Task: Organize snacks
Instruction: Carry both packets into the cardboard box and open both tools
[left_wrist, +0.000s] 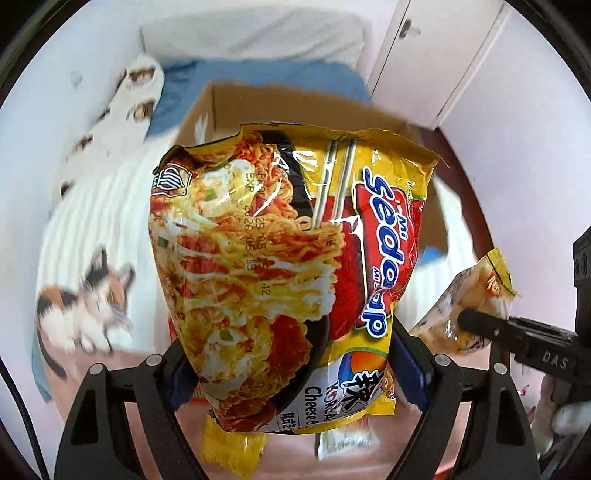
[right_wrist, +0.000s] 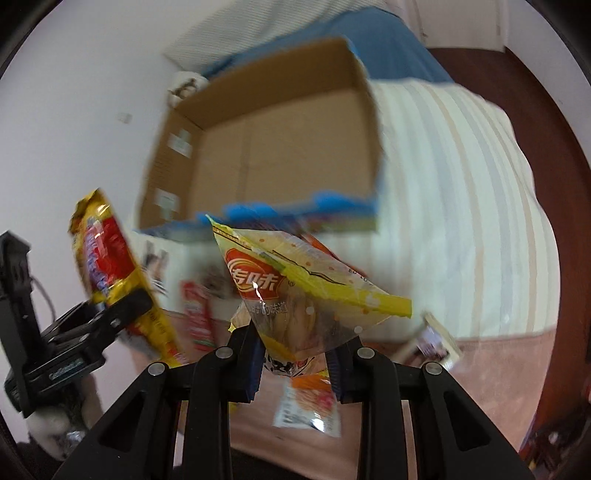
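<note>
Two hand-held grippers (left_wrist: 291, 373) (right_wrist: 295, 360), two packets (left_wrist: 280, 273) (right_wrist: 306, 295), one box (right_wrist: 273, 147)

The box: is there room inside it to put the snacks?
Yes. The cardboard box looks bare inside: its brown floor shows from wall to wall. The striped bedding to its right is bare too. It is crowded in front of the box, where loose packets lie beneath the two grippers.
</note>
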